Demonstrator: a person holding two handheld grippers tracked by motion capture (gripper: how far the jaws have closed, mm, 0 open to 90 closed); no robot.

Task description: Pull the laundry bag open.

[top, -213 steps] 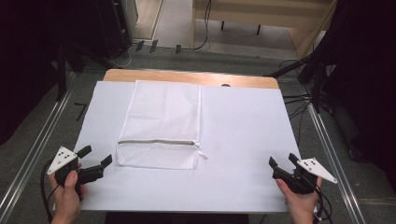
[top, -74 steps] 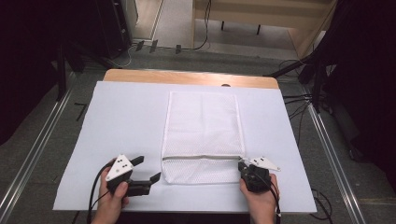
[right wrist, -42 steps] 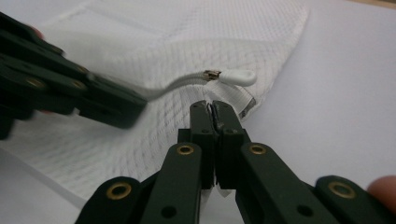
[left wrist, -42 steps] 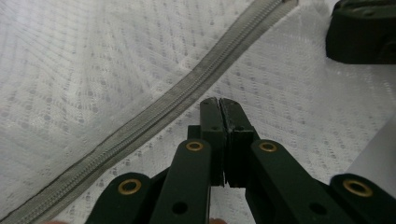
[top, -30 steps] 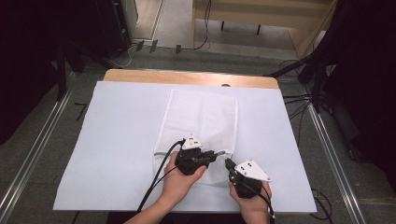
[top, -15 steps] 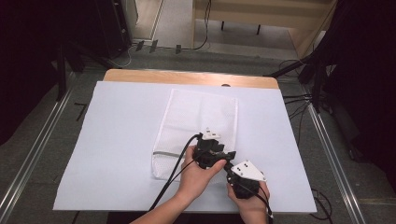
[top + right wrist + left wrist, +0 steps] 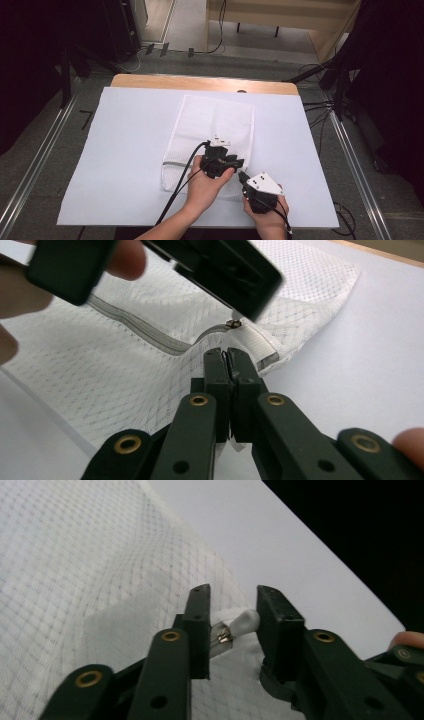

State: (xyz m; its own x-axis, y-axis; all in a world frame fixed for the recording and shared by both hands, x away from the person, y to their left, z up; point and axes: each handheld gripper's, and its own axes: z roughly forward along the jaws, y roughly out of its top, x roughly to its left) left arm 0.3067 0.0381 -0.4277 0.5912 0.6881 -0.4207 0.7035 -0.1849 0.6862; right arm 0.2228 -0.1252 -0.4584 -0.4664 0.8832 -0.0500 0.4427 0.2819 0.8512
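a white rectangular mesh laundry bag with a grey zipper [image 7: 212,132] lies flat on the white sheet covering the table [image 7: 125,150], toward the near middle of it. nothing can be made out inside the bag. the left gripper [image 7: 232,630] sits at the bag's near right corner, jaws parted around the white zipper pull [image 7: 242,622], not clamped. the right gripper [image 7: 229,362], just nearer than that corner, is clenched on the bag's fabric edge below the zipper [image 7: 150,337].
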